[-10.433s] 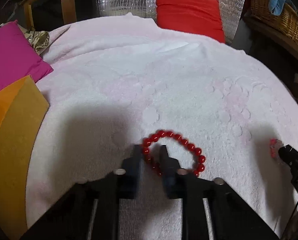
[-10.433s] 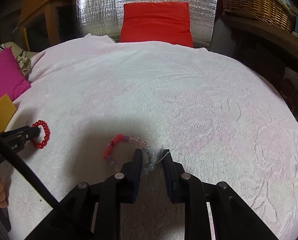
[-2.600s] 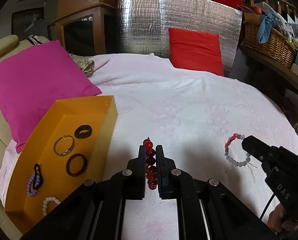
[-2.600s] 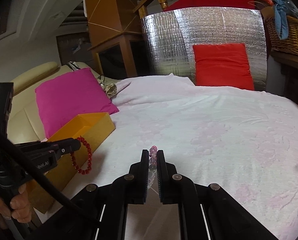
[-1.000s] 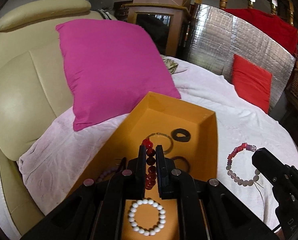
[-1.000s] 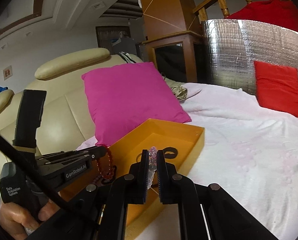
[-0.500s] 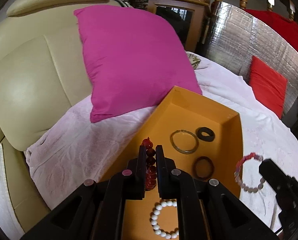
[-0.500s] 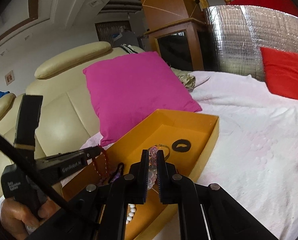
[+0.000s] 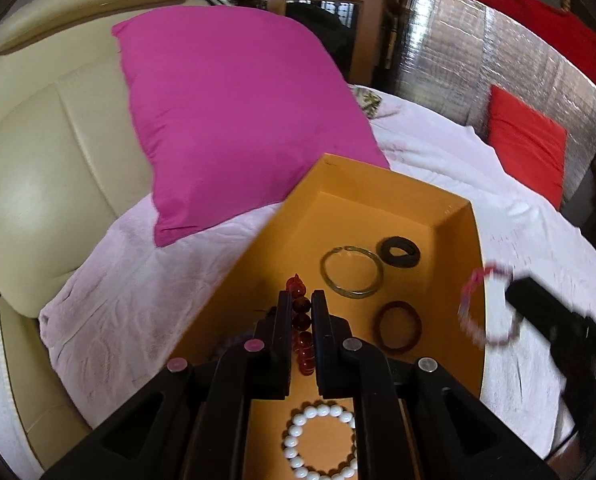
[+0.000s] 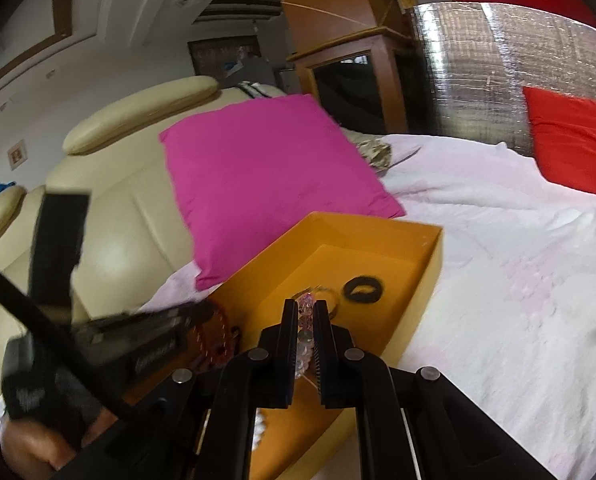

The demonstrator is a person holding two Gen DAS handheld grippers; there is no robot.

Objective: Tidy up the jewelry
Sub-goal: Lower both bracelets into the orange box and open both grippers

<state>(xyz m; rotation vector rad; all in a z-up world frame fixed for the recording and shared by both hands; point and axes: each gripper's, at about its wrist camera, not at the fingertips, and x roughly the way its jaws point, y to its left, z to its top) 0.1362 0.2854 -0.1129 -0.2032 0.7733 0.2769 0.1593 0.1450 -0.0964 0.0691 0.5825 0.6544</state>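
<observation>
My left gripper (image 9: 299, 300) is shut on a red bead bracelet (image 9: 301, 326) and hangs over the near left part of the orange box (image 9: 476, 264). My right gripper (image 10: 306, 308) is shut on a pale pink and clear bead bracelet (image 10: 305, 334), held above the box's (image 10: 430, 276) right rim. In the left wrist view that bracelet (image 9: 484, 308) dangles blurred from the right gripper (image 9: 514, 286) at the box's right wall. In the box lie a white bead bracelet (image 9: 322, 440), a metal bangle (image 9: 352, 276), a brown ring (image 9: 398, 326) and a black ring (image 9: 398, 252).
The box sits on a pale pink blanket (image 9: 538, 240) over a bed. A magenta cushion (image 9: 233, 120) leans on a cream headboard (image 9: 37, 152) just behind the box. A red cushion (image 9: 526, 144) and silver foil panel (image 9: 458, 60) stand at the far side.
Both grippers have come lower and closer over the orange box with their bracelets held. The right gripper's bracelet has swung in near the box's right wall.
</observation>
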